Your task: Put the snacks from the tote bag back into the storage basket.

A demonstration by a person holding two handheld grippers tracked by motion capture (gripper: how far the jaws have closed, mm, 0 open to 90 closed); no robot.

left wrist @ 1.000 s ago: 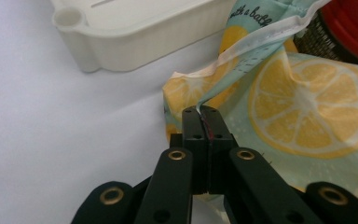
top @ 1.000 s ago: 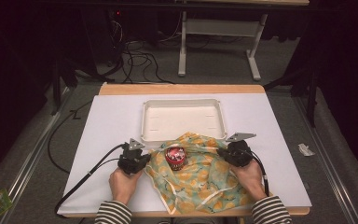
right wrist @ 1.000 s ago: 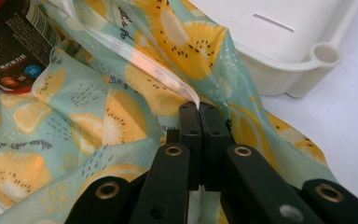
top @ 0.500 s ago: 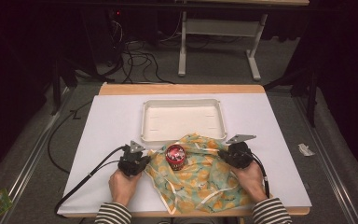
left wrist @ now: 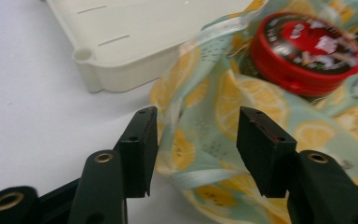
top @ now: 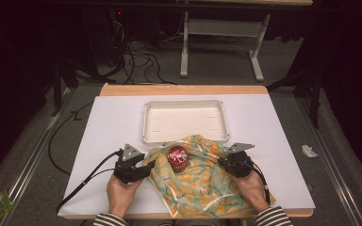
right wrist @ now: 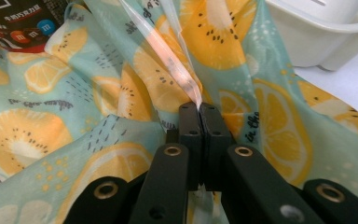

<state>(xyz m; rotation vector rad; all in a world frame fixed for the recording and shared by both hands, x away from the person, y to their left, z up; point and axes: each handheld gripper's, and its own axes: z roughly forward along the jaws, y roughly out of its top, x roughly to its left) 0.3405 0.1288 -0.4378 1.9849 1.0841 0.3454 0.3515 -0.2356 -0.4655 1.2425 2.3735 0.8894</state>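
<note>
Lemon-printed pale green cloth bag (top: 195, 181) lies crumpled on the near middle of the white-covered table (top: 108, 122), its far edge lapping against the near wall of the shallow cream plastic tray (top: 185, 120). On the cloth, slightly left of its middle, stands a small dark jar with a red round lid (top: 177, 157). The left gripper (top: 141, 170) sits at the bag's left edge; its jaws have just been opening and now stand apart at a middling width. In the left gripper view the bag's folded, ribbon-trimmed edge (left wrist: 200, 154) lies in the gap between the two pads, which do not press on it. The red lid (left wrist: 307, 51) shows far and to the right there, with the tray's corner (left wrist: 121, 70) to the far left. The right gripper (top: 227, 162) is at the bag's right edge, and in its own view the jaws are pinched tight together on a pale satin ribbon (right wrist: 177, 65) and a fold of the fabric (right wrist: 121, 93).
</note>
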